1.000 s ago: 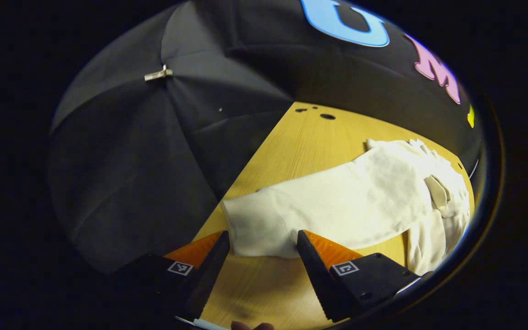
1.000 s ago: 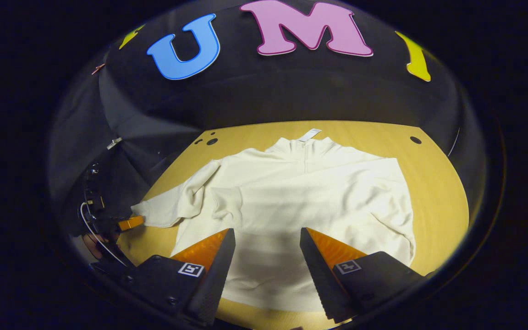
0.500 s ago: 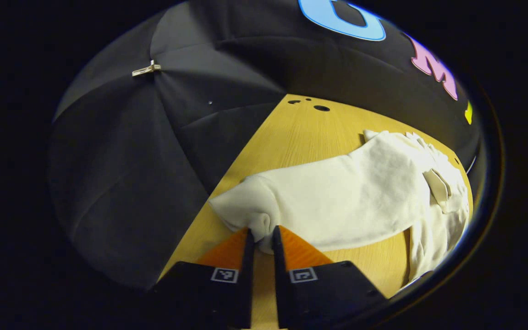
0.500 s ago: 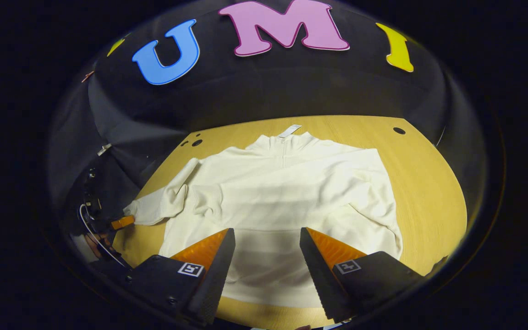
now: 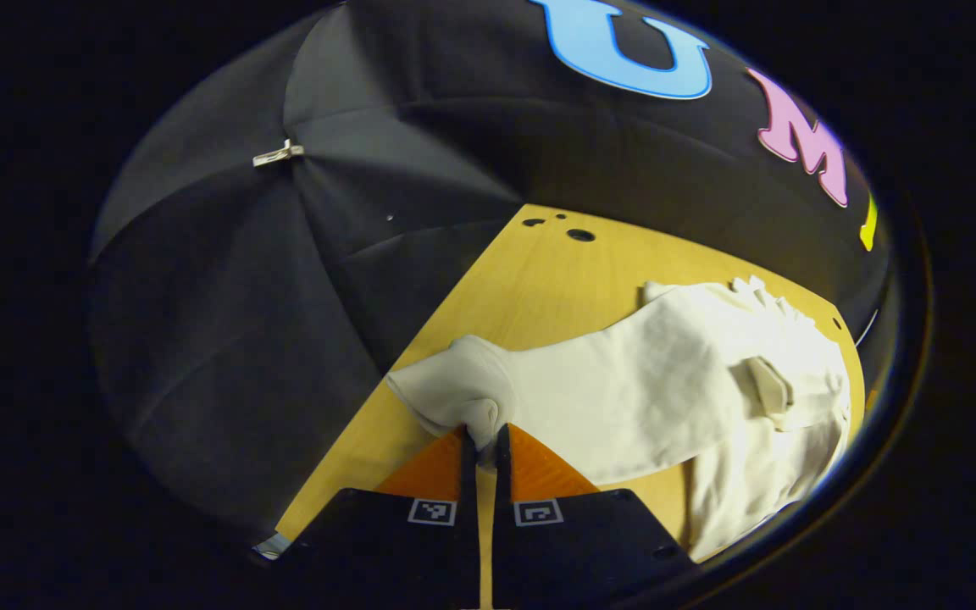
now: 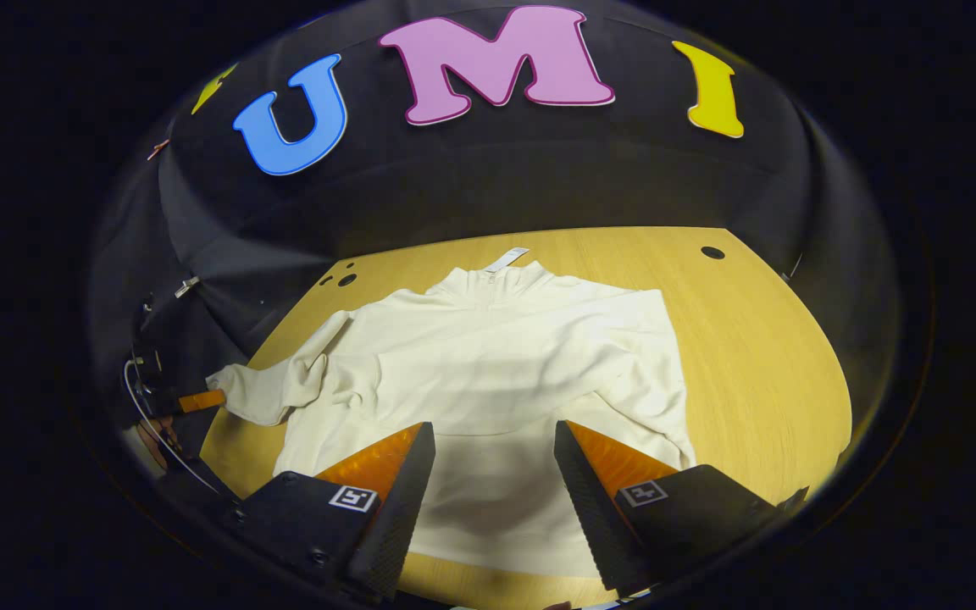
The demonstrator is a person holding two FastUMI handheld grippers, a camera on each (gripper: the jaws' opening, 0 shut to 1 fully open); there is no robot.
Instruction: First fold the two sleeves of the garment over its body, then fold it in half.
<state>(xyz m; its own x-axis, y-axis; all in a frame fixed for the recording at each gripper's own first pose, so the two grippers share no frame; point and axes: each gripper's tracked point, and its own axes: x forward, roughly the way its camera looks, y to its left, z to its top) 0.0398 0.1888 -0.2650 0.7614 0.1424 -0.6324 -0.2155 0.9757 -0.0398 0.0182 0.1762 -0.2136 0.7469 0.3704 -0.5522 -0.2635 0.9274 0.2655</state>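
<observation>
L gripper (image 5: 481,440) just clamped cuff of L sleeve (image 5: 454,394); sleeve fold 1 starting.
Was wide open 1 s ago. R gripper (image 6: 495,457) open, empty, over garment (image 6: 496,364) flat on desk (image 6: 759,339), R sleeve already across body.

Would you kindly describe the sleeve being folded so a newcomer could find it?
On the yellow wooden table lies a cream long-sleeved pullover. Its sleeve stretches toward the table's left edge, and its cuff is pinched by the left gripper, unlike the other sleeve.

garment (image 5: 674,381) hem cropped, cuff perhaps bunched
</observation>
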